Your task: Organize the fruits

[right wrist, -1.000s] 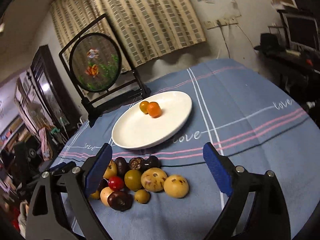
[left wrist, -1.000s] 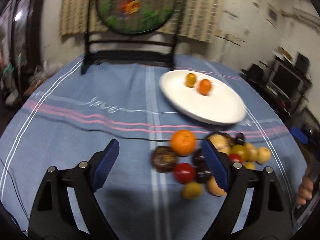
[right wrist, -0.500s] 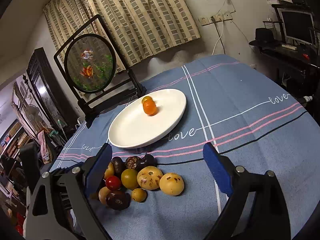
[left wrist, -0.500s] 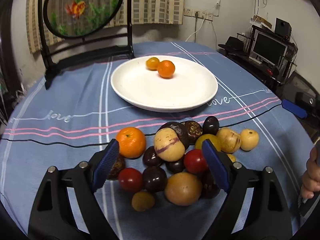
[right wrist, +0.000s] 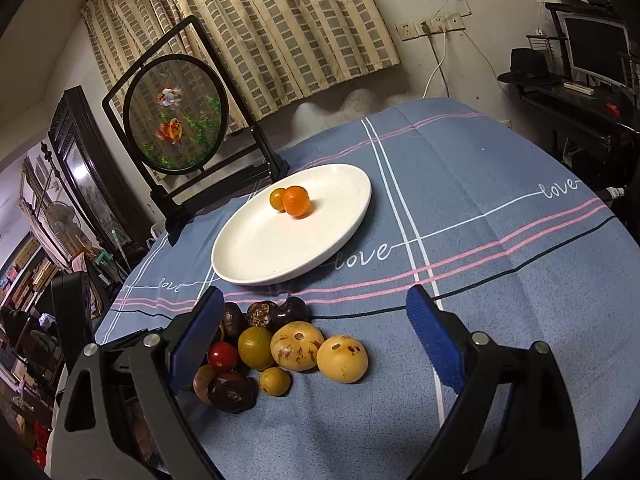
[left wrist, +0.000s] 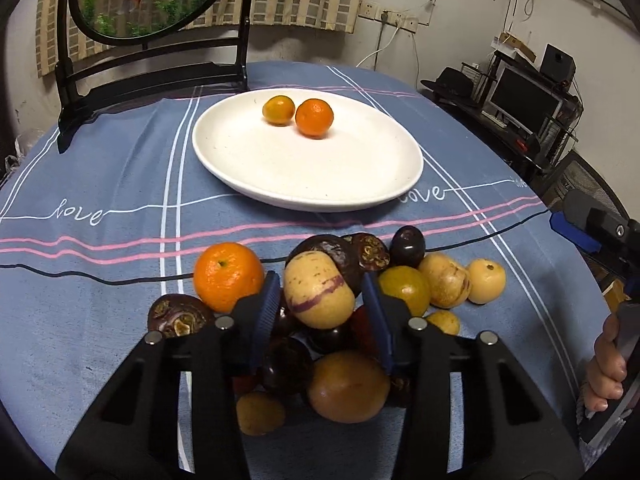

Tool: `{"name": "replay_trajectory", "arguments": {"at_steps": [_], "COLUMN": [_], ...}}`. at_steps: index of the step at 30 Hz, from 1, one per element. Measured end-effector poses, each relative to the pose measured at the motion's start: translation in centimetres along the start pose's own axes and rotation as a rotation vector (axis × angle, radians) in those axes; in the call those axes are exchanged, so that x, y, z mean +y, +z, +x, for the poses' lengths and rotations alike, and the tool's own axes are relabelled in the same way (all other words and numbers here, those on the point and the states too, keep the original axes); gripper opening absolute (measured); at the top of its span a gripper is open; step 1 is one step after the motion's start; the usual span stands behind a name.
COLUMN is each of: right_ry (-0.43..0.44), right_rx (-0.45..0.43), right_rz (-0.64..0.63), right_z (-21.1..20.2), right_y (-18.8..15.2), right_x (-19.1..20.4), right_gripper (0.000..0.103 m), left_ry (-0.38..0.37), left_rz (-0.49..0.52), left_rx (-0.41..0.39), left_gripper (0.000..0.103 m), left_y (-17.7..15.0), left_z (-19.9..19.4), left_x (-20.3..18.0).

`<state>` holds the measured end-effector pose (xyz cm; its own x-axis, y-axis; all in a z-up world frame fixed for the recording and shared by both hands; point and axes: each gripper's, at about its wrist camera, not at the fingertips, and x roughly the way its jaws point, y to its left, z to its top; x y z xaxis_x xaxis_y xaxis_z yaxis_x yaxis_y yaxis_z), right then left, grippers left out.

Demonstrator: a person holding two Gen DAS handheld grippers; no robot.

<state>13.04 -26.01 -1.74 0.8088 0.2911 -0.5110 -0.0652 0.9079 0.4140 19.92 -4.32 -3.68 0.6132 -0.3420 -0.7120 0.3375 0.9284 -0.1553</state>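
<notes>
Fruits: two small orange citrus (left wrist: 298,116) sit on the white round plate (left wrist: 360,184); the near pile remains. Left gripper (left wrist: 320,304) has just been closing around a pale purple-streaked oval fruit (left wrist: 318,294). Right gripper (right wrist: 316,344) gapes wide, empty.

A pale yellow, purple-streaked fruit (left wrist: 320,295) sat between the left fingers (left wrist: 267,308). A mandarin (left wrist: 228,276) lay just outside them. Two oranges (left wrist: 314,117) rested on the white plate (left wrist: 360,184) beyond.

Plate (left wrist: 248,168) mid-table (left wrist: 100,320), two fruits (left wrist: 314,117) on its far part; fruit pile (left wrist: 404,290) toward near edge
</notes>
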Motion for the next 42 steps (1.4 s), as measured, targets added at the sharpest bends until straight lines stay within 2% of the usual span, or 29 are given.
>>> {"name": "replay_trajectory", "arguments": {"at_steps": [4,8,9,12,16,25,28,34,37,39,42], "right_ry": [-0.01,-0.047,-0.063,-0.077,-0.094,-0.052,-0.007,0.019,0.026,0.035,0.06], "right_rx": [0.01,0.093,0.119,0.205,0.256,0.285,0.295,0.284,0.224,0.172,0.072], "right_rz": [-0.003,-0.027,-0.036,-0.044,-0.053,-0.045,-0.018,0.022,0.029,0.032,0.006], "right_z": [0.3,2.0,2.6,4.3,5.2,5.5,5.8,5.6,4.4,3.4,1.3], "right_y": [-0.1,-0.6,-0.9,-1.8,-2.5,-3.2,-3.2,-2.8,-2.1,-1.1,2.4], "right_x": [-0.1,-0.2,-0.3,-0.8,-1.1,-1.5,-1.8,-2.3,-2.5,-2.2,-0.4], "right_gripper": [0.092,0.091,0.082,0.062,0.05,0.046,0.039,0.038,0.038,0.038,0.038], "left_ry": [-0.006,-0.001,0.006,0.011,0.002,-0.021,-0.019,-0.008,-0.006,0.023,0.075], "left_rz": [-0.005,-0.015,-0.013,-0.029,-0.045,-0.063,-0.063,-0.075,-0.081,-0.088,-0.065], "left_rx": [0.007,-0.009,-0.015,-0.041,-0.052,-0.043,-0.041,-0.034,-0.051,-0.076,-0.112], "left_gripper": [0.037,0.037,0.037,0.037,0.037,0.037,0.037,0.037,0.037,0.037,0.036], "left_y": [0.0,-0.1,-0.1,-0.2,-0.2,-0.2,-0.3,-0.3,-0.1,1.0,3.7], "left_z": [0.3,-0.6,-0.9,-1.8,-2.4,-2.4,-2.3,-1.9,-2.5,-3.2,-4.3], "left_x": [0.1,0.7,0.7,1.2,1.9,2.4,2.4,2.8,2.9,3.1,3.0]}}
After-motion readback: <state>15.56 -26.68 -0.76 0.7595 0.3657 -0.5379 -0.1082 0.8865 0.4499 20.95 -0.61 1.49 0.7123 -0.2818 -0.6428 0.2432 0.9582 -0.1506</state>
